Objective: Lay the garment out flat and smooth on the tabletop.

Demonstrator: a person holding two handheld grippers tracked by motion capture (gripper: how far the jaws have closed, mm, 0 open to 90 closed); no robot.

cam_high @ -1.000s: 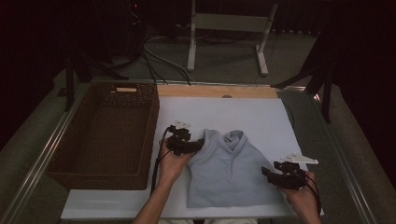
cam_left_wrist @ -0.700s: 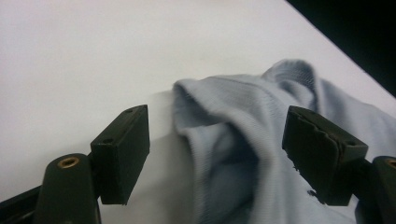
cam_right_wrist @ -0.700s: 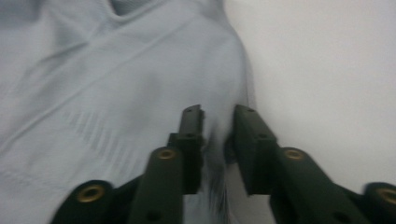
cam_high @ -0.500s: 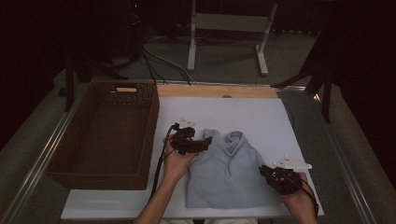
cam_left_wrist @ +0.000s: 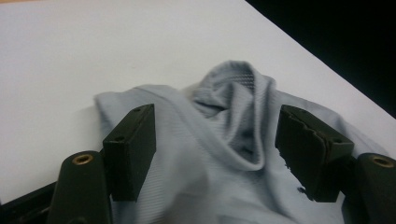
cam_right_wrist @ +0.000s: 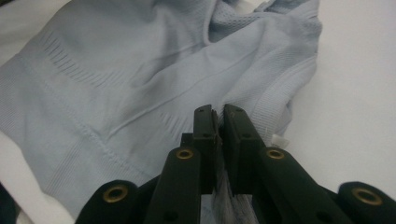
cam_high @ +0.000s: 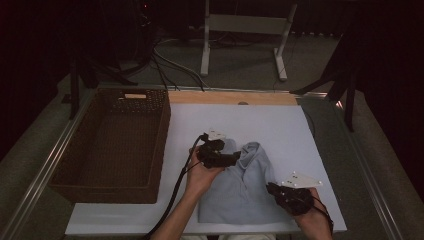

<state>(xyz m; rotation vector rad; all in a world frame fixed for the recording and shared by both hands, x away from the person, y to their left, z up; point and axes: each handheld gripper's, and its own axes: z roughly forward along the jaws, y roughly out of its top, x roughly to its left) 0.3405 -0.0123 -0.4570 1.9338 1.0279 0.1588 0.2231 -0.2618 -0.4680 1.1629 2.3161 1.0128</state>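
While the light-blue garment point(cam_high: 240, 187) lies folded on the white desk point(cam_high: 280, 125), at about 5 o'clock from the wicker basket point(cam_high: 112, 140), both grippers work at its edges. It looks soft, light and limp, likely to sag and unfold if lifted from one point, so a hold at two edges or corners should serve better than a pinch in its middle. At the garment's 10 o'clock corner the left gripper point(cam_high: 235, 159) has its jaws standing wide, having just narrowed a little; the left gripper view shows the cloth point(cam_left_wrist: 224, 140) lying between and under them with neither pad pressing on it. At the garment's 4 o'clock edge the right gripper point(cam_high: 272, 189) has just closed its jaws, and the right gripper view shows a fold of hem point(cam_right_wrist: 223, 196) pinched between them. From the high view that pinch cannot be made out, nor the ribbed knit of the fabric; the gripper views in turn leave the basket unseen.
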